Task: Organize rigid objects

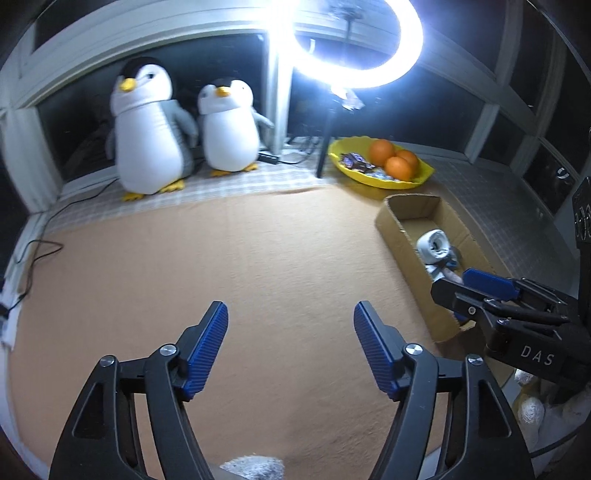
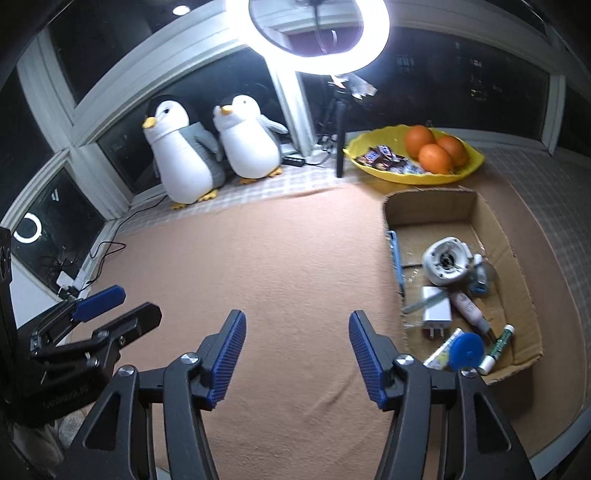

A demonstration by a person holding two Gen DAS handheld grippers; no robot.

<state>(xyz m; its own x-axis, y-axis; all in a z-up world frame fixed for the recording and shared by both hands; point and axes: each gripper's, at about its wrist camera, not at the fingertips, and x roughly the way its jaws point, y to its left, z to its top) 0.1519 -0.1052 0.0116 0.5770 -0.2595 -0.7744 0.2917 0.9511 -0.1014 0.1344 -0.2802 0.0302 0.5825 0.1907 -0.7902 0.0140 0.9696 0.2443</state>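
Observation:
An open cardboard box [image 2: 428,194] lies on the orange blanket [image 2: 280,251] at the right. Inside it are a white round device [image 2: 447,264], a white charger plug [image 2: 437,306], a pale tube [image 2: 471,308], a blue disc [image 2: 467,349], a green-and-white stick [image 2: 498,347] and a thin blue item [image 2: 395,254] along the left wall. My right gripper [image 2: 297,317] hovers open over bare blanket just left of the box, with nothing between its fingers. My left gripper [image 1: 291,310] is open over the blanket too, and empty. In the left wrist view the box [image 1: 413,201] and the right gripper [image 1: 458,286] appear at the right.
Two plush penguins [image 1: 151,129] stand at the back by the window. A yellow bowl [image 2: 476,158] with oranges and sweets sits behind the box. A ring light [image 2: 317,33] on a dark stand [image 2: 340,147] glares from the back. Cables [image 2: 107,247] trail at the left edge.

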